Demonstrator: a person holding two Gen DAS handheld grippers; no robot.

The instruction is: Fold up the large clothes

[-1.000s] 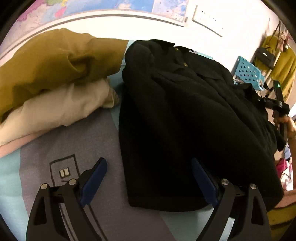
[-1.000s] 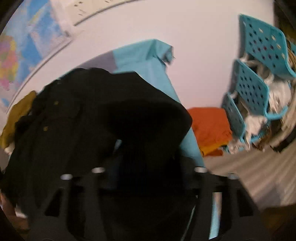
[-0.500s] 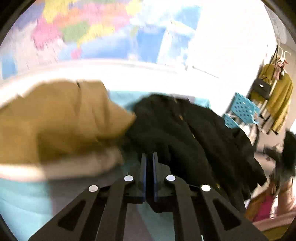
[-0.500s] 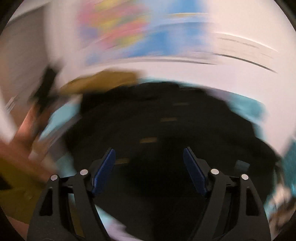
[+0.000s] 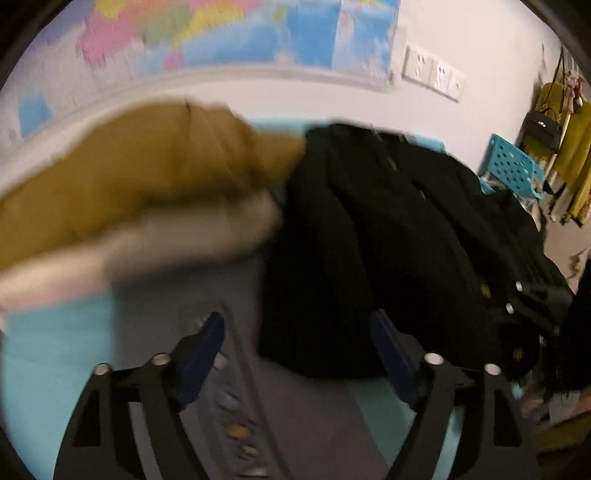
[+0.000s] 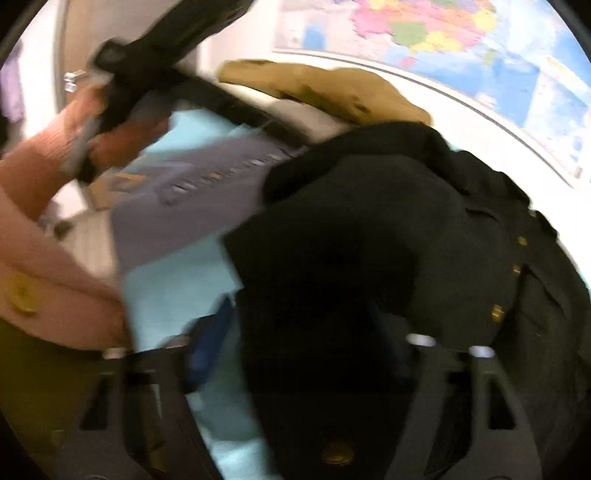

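A black coat [image 5: 388, 240] with brass buttons lies bunched on the light-blue sheet [image 5: 55, 350], which has a grey panel. My left gripper [image 5: 299, 343] hovers over the coat's near left corner. Its jaws are opening and stand wide, and neither blue pad grips cloth. In the right wrist view the same black coat [image 6: 388, 251] fills the middle. My right gripper [image 6: 299, 339] is pushed into the coat's near edge and its jaws are closing. A fold lies between them, the left pad [image 6: 210, 343] still shows clear of the cloth, and the right pad is buried in the black fabric.
A mustard garment [image 5: 147, 177] lies on a cream one [image 5: 155, 243] left of the coat. Behind are a wall map [image 5: 240, 33] and sockets [image 5: 432, 77]; teal baskets [image 5: 513, 166] and hanging yellow clothes [image 5: 576, 147] stand right. A pink-sleeved arm [image 6: 40, 206] crosses the right view.
The left gripper snapped shut half a second ago and stands open again, a little higher. The right gripper swung round the coat, rolled, and now sits at its near edge.
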